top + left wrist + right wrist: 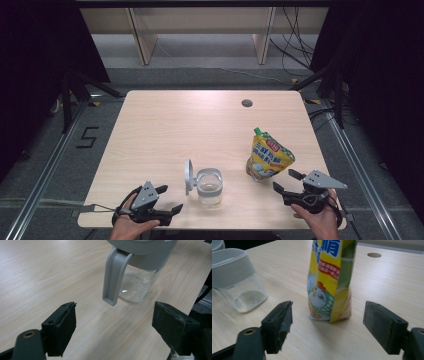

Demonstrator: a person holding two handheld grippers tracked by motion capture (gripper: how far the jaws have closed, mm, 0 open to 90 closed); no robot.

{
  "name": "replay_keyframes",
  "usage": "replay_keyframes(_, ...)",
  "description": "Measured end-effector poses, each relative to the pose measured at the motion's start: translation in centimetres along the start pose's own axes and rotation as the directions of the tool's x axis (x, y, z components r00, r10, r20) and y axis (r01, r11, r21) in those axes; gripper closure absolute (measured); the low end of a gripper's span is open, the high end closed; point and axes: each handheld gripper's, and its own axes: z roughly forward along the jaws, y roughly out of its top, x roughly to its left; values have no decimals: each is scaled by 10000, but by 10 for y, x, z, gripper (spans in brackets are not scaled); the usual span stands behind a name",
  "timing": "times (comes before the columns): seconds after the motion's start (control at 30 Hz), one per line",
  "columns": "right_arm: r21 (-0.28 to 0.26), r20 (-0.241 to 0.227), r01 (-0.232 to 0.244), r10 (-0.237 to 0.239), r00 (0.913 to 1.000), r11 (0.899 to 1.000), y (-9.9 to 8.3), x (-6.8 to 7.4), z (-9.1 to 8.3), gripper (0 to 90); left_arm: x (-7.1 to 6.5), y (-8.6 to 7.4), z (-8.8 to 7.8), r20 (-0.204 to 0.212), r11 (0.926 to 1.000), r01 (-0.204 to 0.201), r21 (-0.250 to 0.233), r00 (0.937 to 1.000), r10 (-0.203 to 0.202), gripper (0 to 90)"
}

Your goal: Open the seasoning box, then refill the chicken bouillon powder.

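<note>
- Jaws apart on my left gripper (170, 198), facing the clear jar (209, 187) on the desk (165, 130).
- Right gripper (287, 180) jaws apart too, near the upright yellow pouch (267, 156).

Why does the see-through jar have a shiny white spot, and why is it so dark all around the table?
Left gripper view: the glass jar catches lamp glare as a small bright spot, and its top is cut off. High view: light falls on the table while the surroundings stay dark. Right gripper view: the yellow pouch looks sharp, the tongs slightly soft.
</note>
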Motion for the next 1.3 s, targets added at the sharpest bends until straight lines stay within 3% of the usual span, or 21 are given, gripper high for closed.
replay_keyframes(0.07, -83, -17, 289, -289, 9996, 9995, -1, -4, 2, 225, -1, -1, 0, -11, 10000, -11, -27, 10000, 11, 188)
replay_keyframes(0.13, -131, 14, 158, -157, 9999, 9998, -1, -3, 4, 212, -1, -1, -1, 5, 10000, -23, -35, 10000, 23, 188)
replay_keyframes(0.17, 17, -5, 53, -53, 10000, 10000, -1, -3, 3, 212, 1, 0, -2, -19, 9997, -225, 9, 9997, 225, 188)
replay_keyframes(0.2, -35, -43, -80, 79, 10000, 10000, -1, -2, 5, 210, 1, 0, -1, -66, 10000, -36, -52, 10000, 35, 188)
replay_keyframes(0.27, -139, 33, 299, -299, 9995, 9995, -1, -7, 8, 194, 1, 0, 0, -67, 9999, 142, -73, 9999, -143, 188)
replay_keyframes(0.33, -62, 12, -112, 112, 9999, 9999, -2, -7, 10, 177, 1, 0, -1, -34, 9999, -150, -2, 9999, 150, 187)
replay_keyframes(0.37, -208, 73, 195, -193, 9998, 9996, -2, -12, 13, 177, 0, -1, -1, -50, 10000, 59, -24, 10000, -59, 188)
replay_keyframes(0.43, -127, -26, -209, 209, 9998, 9997, -2, -10, 15, 168, 0, -1, -1, -74, 10000, 31, -26, 10000, -31, 187)
replay_keyframes(0.5, -64, 5, 317, -317, 9995, 9995, -2, -13, 18, 163, 0, 0, -1, -105, 10000, 50, -60, 9999, -51, 187)
replay_keyframes(0.53, -107, 16, 251, -251, 9997, 9996, -2, -12, 20, 162, 2, 1, -1, -91, 9998, -204, -46, 9998, 203, 187)
replay_keyframes(0.83, -220, -52, 213, -214, 9998, 9995, 2, -13, 34, 158, 2, -1, -3, -288, 9995, -311, 5, 9991, 311, 187)
replay_keyframes(0.93, -264, -103, 458, -461, 9989, 9986, 2, -14, 41, 158, 1, -3, -3, -261, 9998, 103, -147, 9996, -107, 187)
replay_keyframes(1.0, -77, -126, 342, -343, 9993, 9994, 2, -12, 44, 158, 1, -3, -4, -268, 9999, 68, -120, 9996, -71, 187)
replay_keyframes(1.03, -140, -161, 325, -327, 9993, 9994, 1, -12, 46, 158, 2, -2, -4, -260, 9998, -196, -94, 9995, 194, 187)
replay_keyframes(1.07, -123, -212, 508, -511, 9985, 9986, 1, -13, 49, 158, 3, -2, -4, -245, 9997, -242, -87, 9994, 240, 187)
replay_keyframes(1.13, 48, -221, 110, -109, 9997, 9999, 0, -10, 50, 158, 2, -2, -4, -249, 9997, -246, -78, 9994, 244, 187)
replay_keyframes(1.17, -208, -257, 402, -407, 9988, 9990, 0, -13, 53, 158, 3, -2, -4, -244, 9997, -237, -69, 9994, 235, 187)
replay_keyframes(1.2, -230, -300, 293, -300, 9991, 9993, 0, -12, 53, 158, 2, -3, -4, -271, 9997, -235, -75, 9994, 233, 187)
replay_keyframes(1.23, -274, -270, 515, -522, 9983, 9983, 0, -13, 54, 158, 3, -3, -4, -278, 9997, -236, -76, 9993, 234, 187)
replay_keyframes(1.27, -150, -400, 237, -243, 9989, 9996, 0, -10, 54, 158, 3, -3, -4, -284, 9997, -240, -73, 9993, 238, 187)
replay_keyframes(1.3, -260, -362, 358, -367, 9987, 9990, 0, -11, 55, 158, 2, -3, -4, -352, 9996, -284, -25, 9990, 283, 187)
